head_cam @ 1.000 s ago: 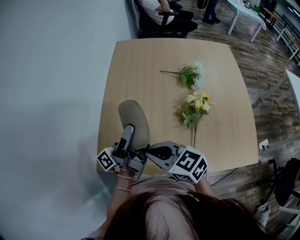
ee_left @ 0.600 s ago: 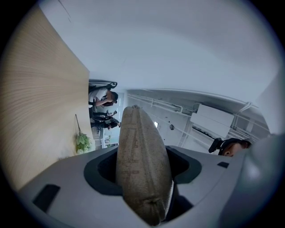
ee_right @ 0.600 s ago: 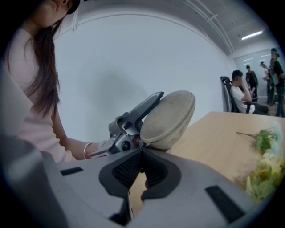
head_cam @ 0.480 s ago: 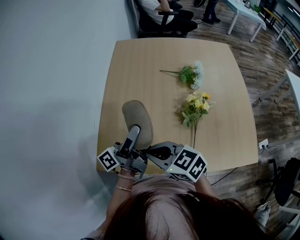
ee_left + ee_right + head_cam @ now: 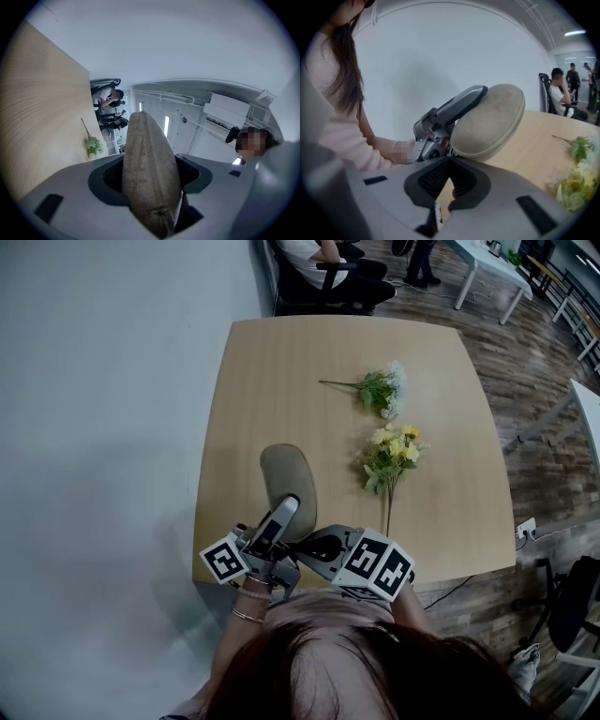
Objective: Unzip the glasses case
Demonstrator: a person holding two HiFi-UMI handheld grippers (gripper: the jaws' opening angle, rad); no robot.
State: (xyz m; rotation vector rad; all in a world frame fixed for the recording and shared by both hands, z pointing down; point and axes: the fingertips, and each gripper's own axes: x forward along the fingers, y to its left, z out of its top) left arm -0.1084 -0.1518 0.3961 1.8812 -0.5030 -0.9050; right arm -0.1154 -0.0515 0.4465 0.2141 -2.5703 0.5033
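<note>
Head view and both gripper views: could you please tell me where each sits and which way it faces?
Head view: on the person's head, down at the table; hair, left gripper, right gripper show.
Left gripper view: rides that gripper, looks upward along the glasses case its jaws clamp.
Right gripper view: rides that gripper, faces the left gripper and a sleeve.
Shared: the glasses case.

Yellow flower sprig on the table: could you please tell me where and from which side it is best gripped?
Probably by its bare stem, coming from the near edge of the table: the yellow flower sprig lies flat, stem end towards the person, blooms soft and bushy.
</note>
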